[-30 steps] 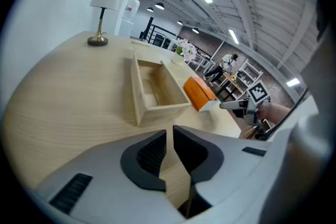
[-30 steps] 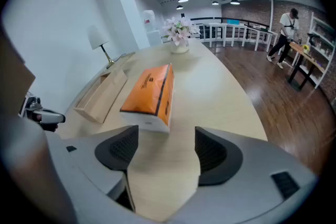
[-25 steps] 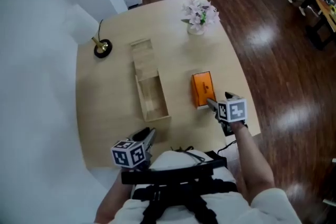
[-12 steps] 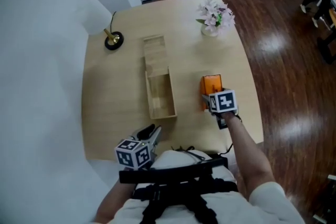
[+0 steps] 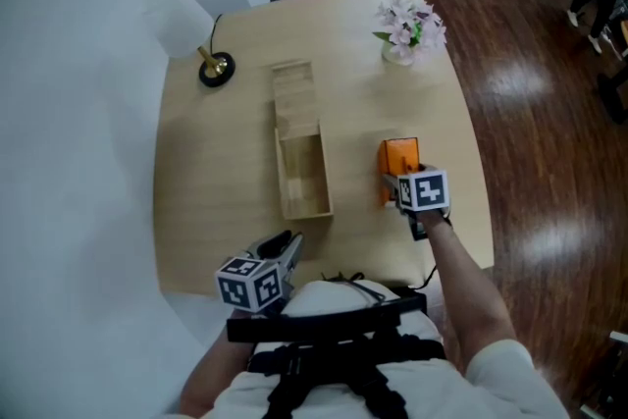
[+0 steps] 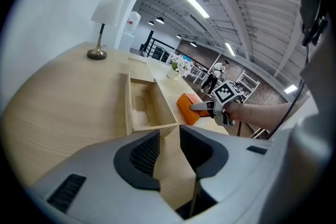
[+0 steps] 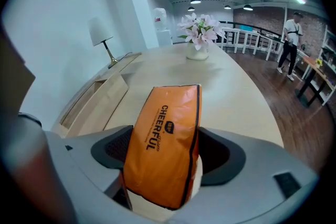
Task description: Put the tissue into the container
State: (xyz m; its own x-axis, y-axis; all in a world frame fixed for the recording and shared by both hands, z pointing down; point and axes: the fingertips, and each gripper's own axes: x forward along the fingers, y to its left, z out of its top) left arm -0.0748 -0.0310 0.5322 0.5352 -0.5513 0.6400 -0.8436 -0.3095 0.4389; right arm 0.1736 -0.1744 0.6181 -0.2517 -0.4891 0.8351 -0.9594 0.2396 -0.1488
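An orange tissue pack [image 5: 399,156] stands on edge on the light wooden table [image 5: 216,191], right of centre. My right gripper [image 5: 397,186] straddles its near end. Its jaws are closing, with the pack [image 7: 165,139] between the pads, which sit right at its sides. The pack rests on the table. The open wooden container [image 5: 302,174] lies to the left of the pack, its inside bare. My left gripper [image 5: 285,247] hovers at the table's near edge, its jaws [image 6: 169,147] a narrow gap apart with nothing between them.
A flat wooden lid [image 5: 293,91] lies just beyond the container. A small lamp [image 5: 211,69] stands at the far left corner and a vase of flowers [image 5: 410,26] at the far right. The table's right edge drops to dark wood floor [image 5: 530,113].
My right gripper slid forward from the pack's near right corner until its jaws straddle the pack. The left gripper stayed put.
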